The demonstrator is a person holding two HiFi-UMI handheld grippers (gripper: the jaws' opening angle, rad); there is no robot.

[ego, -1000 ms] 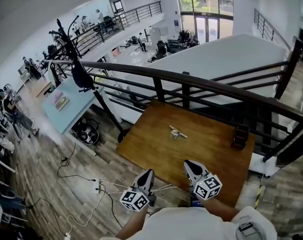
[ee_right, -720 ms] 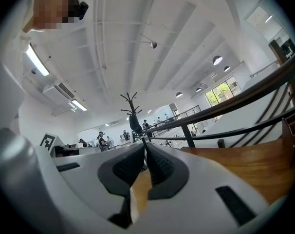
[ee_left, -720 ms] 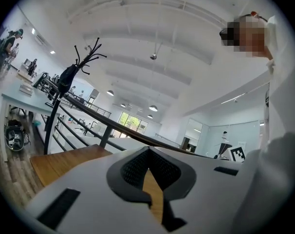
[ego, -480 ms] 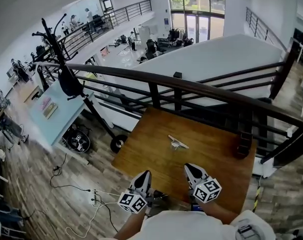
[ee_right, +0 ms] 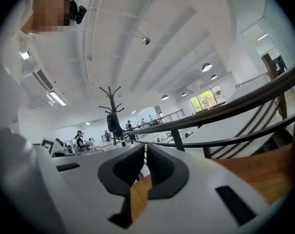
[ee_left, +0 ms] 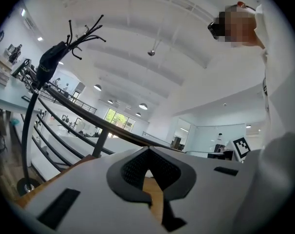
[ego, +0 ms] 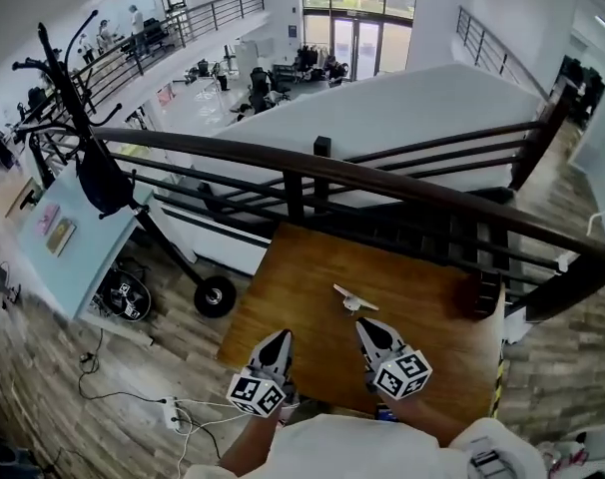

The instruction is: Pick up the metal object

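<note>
Approach step, nothing held yet. Metal object point(ego: 353, 299) lies approx mid-desk point(ego: 283, 292). Right hand-held gripper point(ego: 368, 329) sits just short of it, jaws together, empty. Left hand-held gripper point(ego: 278, 340) likewise, nr near edge. Next: open right jaws, straddle obj.

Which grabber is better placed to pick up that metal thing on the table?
Probably the right gripper: it points at the metal object just ahead, while the left gripper sits farther off.

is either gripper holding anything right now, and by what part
Nothing is held. The left gripper and right gripper are shut on nothing; the metal object lies untouched on the wooden table.
</note>
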